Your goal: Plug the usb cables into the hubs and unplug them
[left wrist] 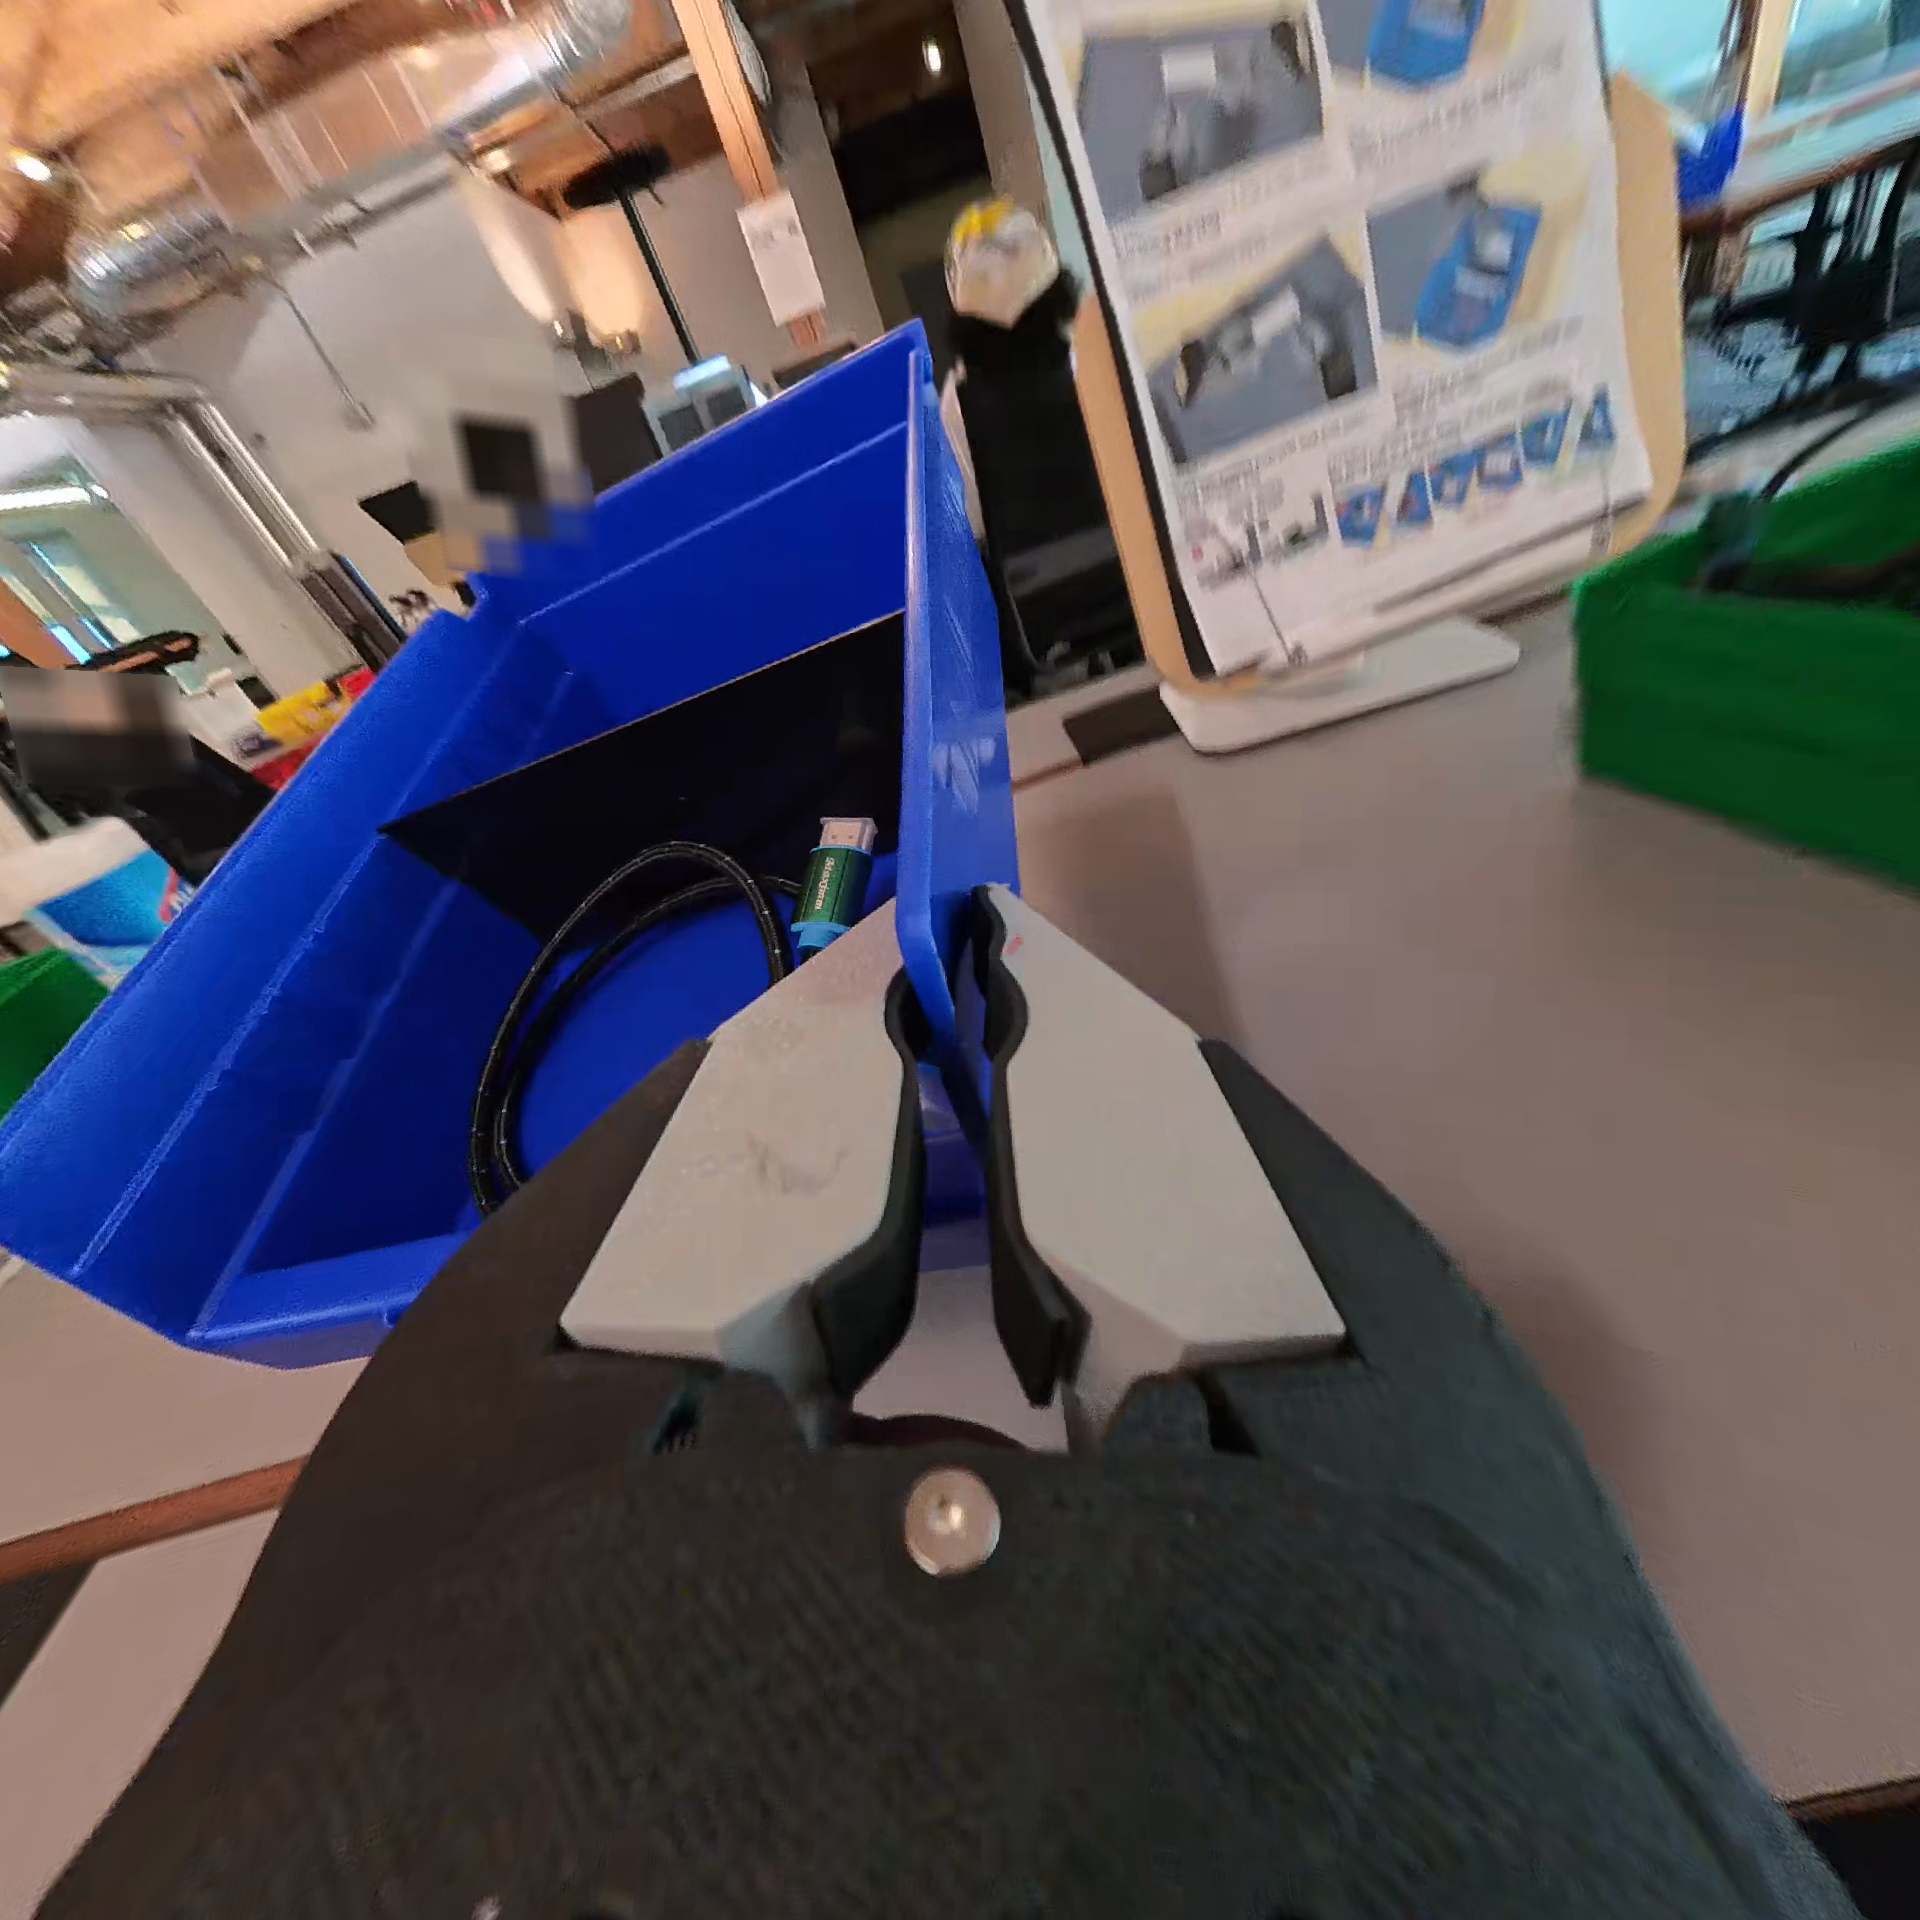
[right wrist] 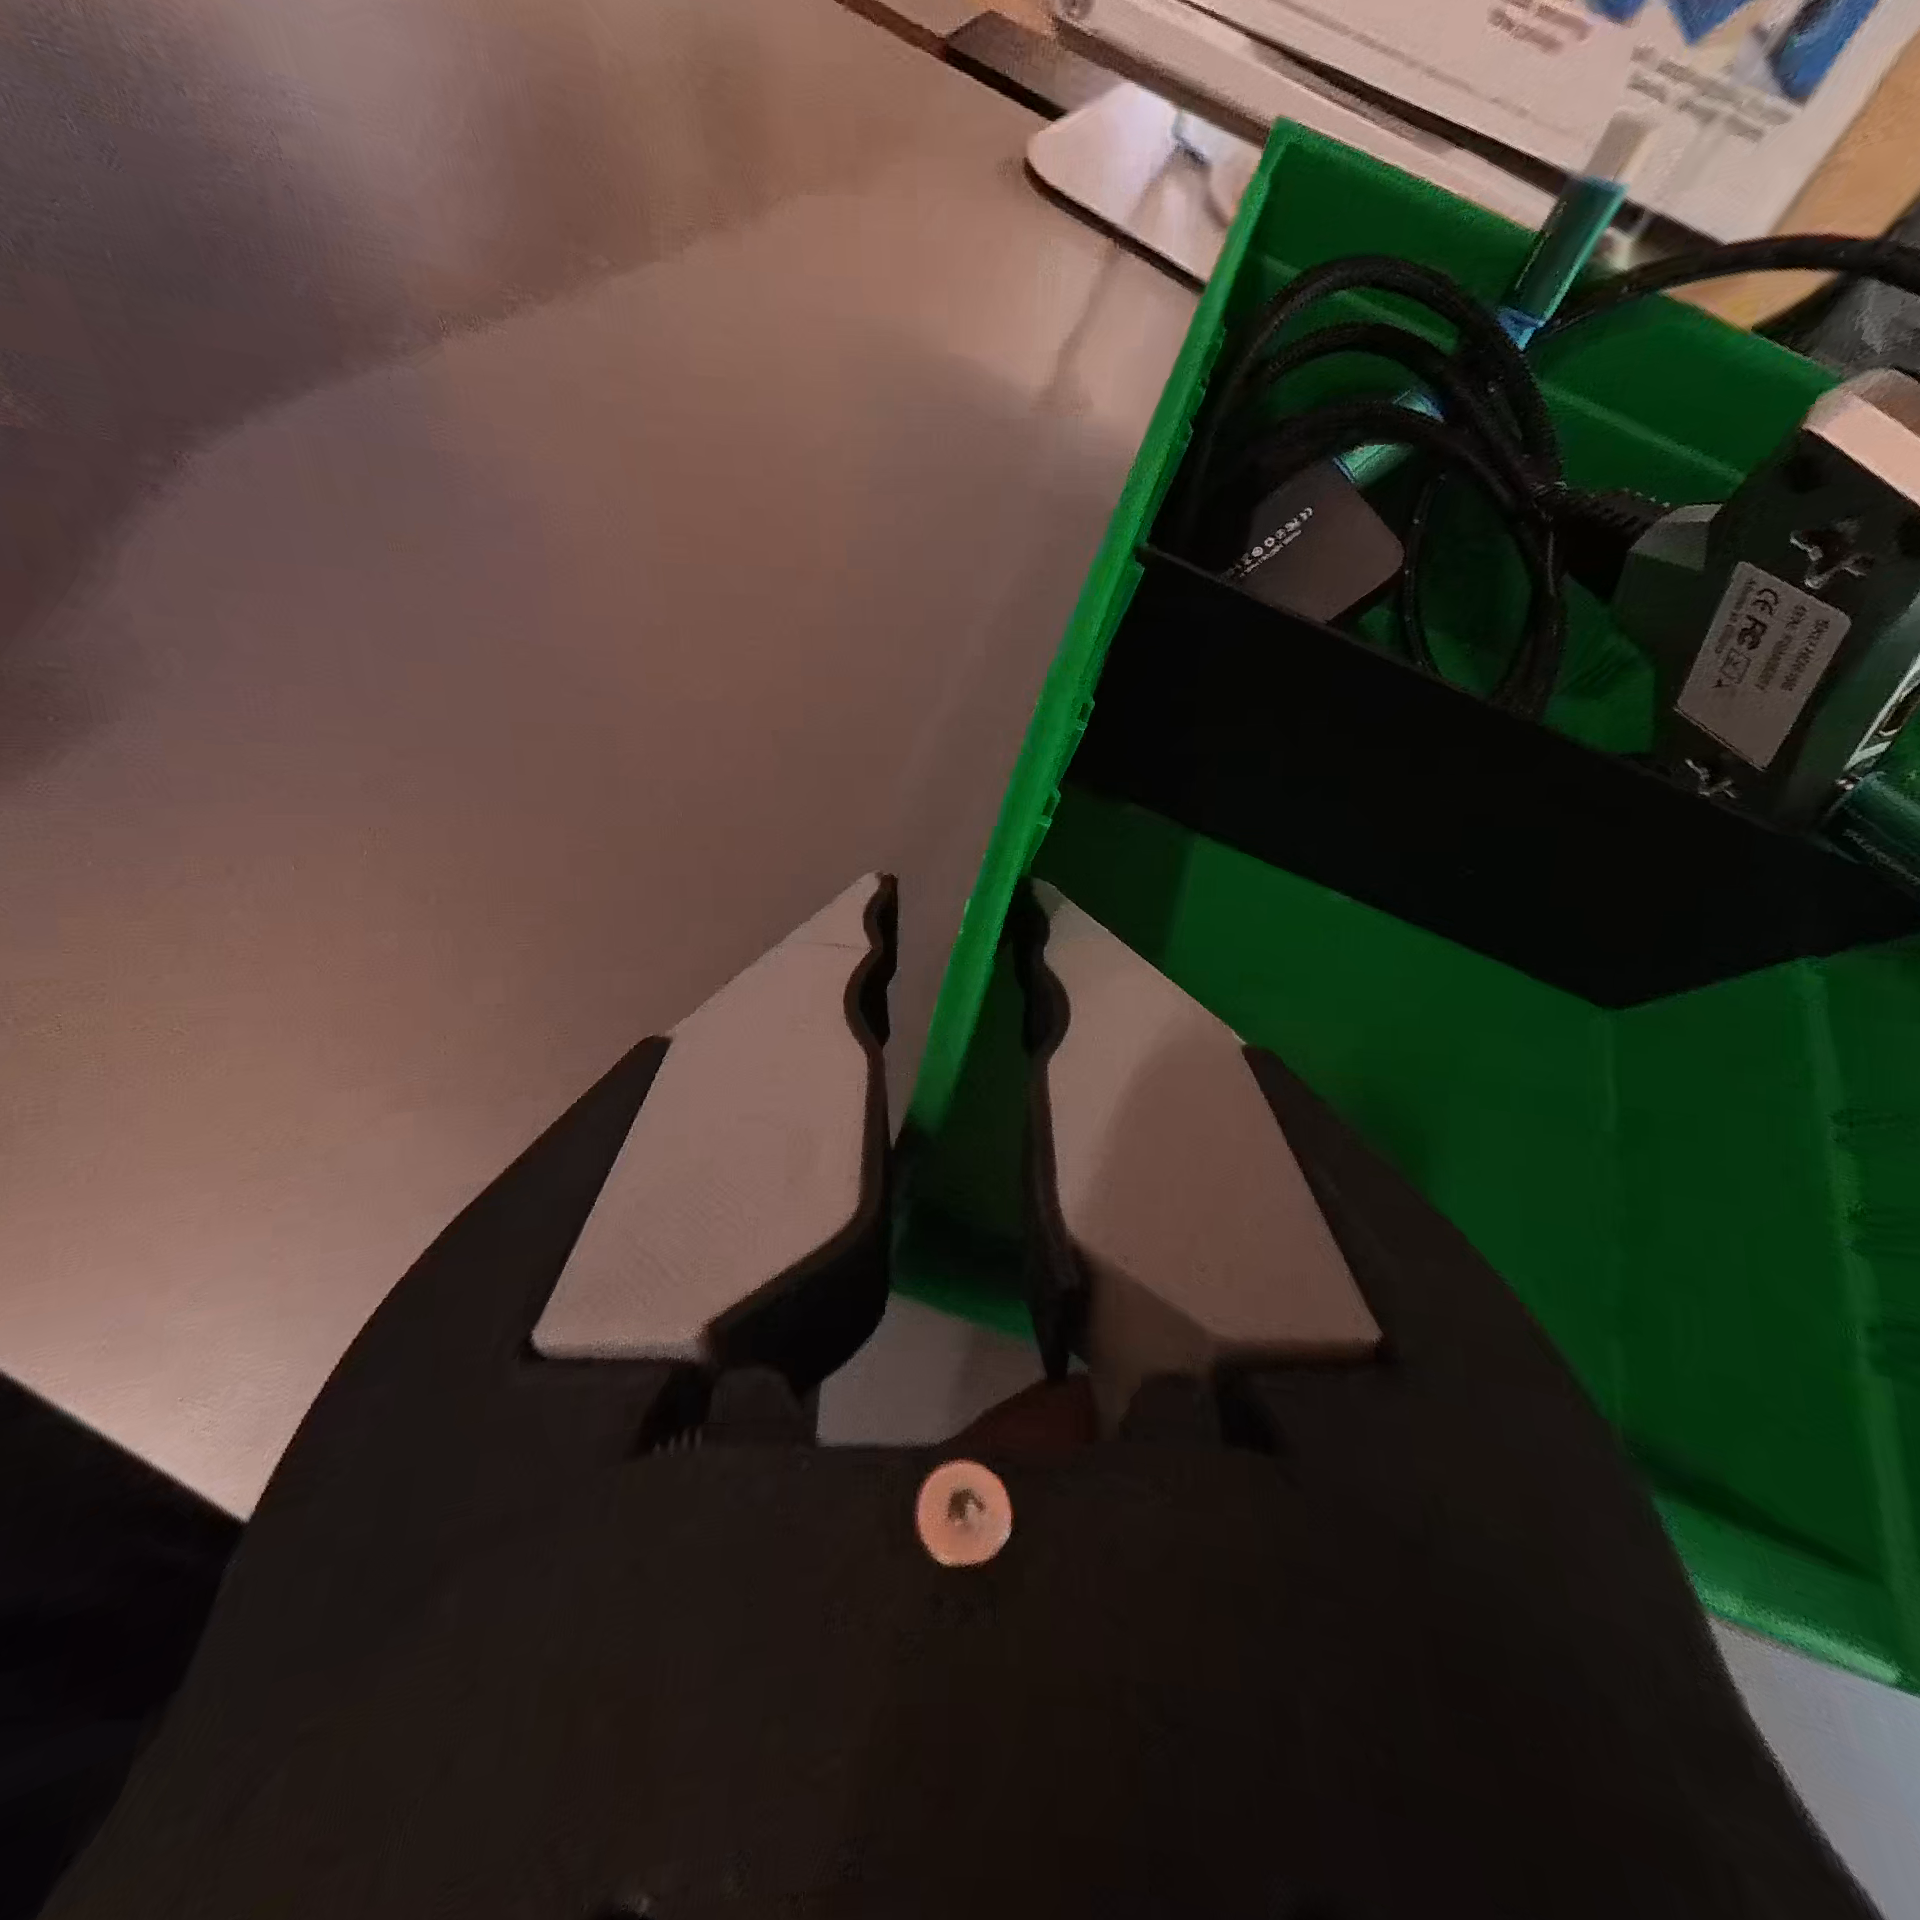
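My left gripper (left wrist: 954,940) is shut on the right side wall of a blue plastic bin (left wrist: 343,1039), near its front corner. The bin looks tilted on the grey table (left wrist: 1455,1039). It holds a black divider (left wrist: 675,790) and a coiled black cable (left wrist: 582,987) with a green plug (left wrist: 831,873). My right gripper (right wrist: 961,914) has its fingers on either side of the left wall of a green bin (right wrist: 1558,1247) and grips it low between the pads. A sliver of table shows beside the left fingertip (right wrist: 868,935). The green bin holds a black divider (right wrist: 1455,790), tangled black cables (right wrist: 1455,364) and a dark adapter (right wrist: 1766,623).
A board with printed pictures (left wrist: 1351,312) stands on a white foot (left wrist: 1351,675) at the back of the table. The green bin also shows at the right of the left wrist view (left wrist: 1745,675). The table's wooden front edge (left wrist: 135,1522) is near the left gripper. Beyond is a blurred room.
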